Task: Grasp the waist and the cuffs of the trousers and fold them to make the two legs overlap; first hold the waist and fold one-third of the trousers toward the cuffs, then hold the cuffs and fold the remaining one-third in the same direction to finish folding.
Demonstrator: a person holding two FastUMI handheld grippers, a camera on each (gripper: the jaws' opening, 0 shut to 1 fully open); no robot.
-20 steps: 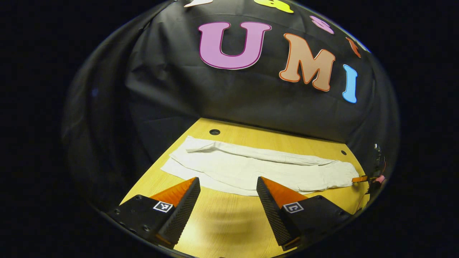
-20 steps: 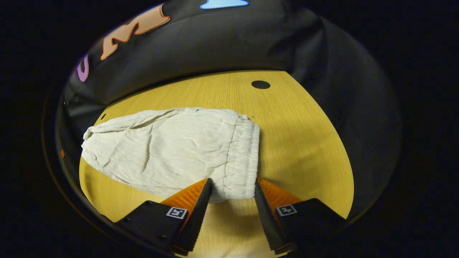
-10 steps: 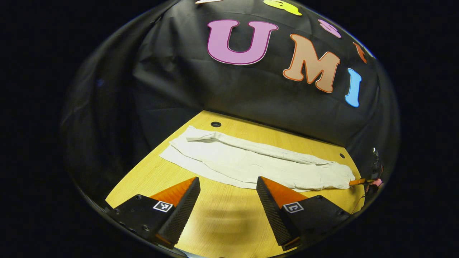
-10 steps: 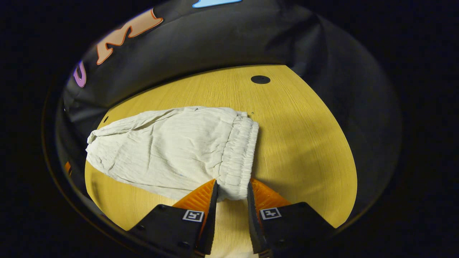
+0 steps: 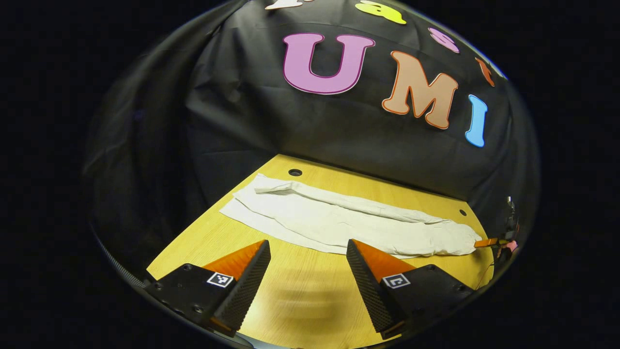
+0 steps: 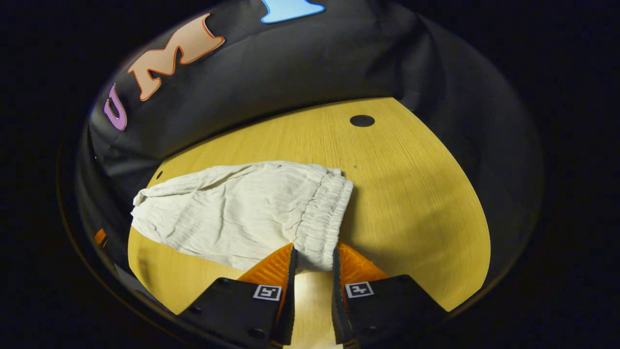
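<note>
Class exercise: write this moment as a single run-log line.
right gripper: shut on waistband | left gripper: open, above table, short of trousers | legs overlapped | thirds fold: not begun

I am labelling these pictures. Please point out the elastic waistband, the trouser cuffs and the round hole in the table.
elastic waistband (image 6: 325,213), right gripper view, on the gathered band.
trouser cuffs (image 5: 252,203), left gripper view, on the leg ends.
round hole (image 6: 362,120), right gripper view, its middle.
</note>
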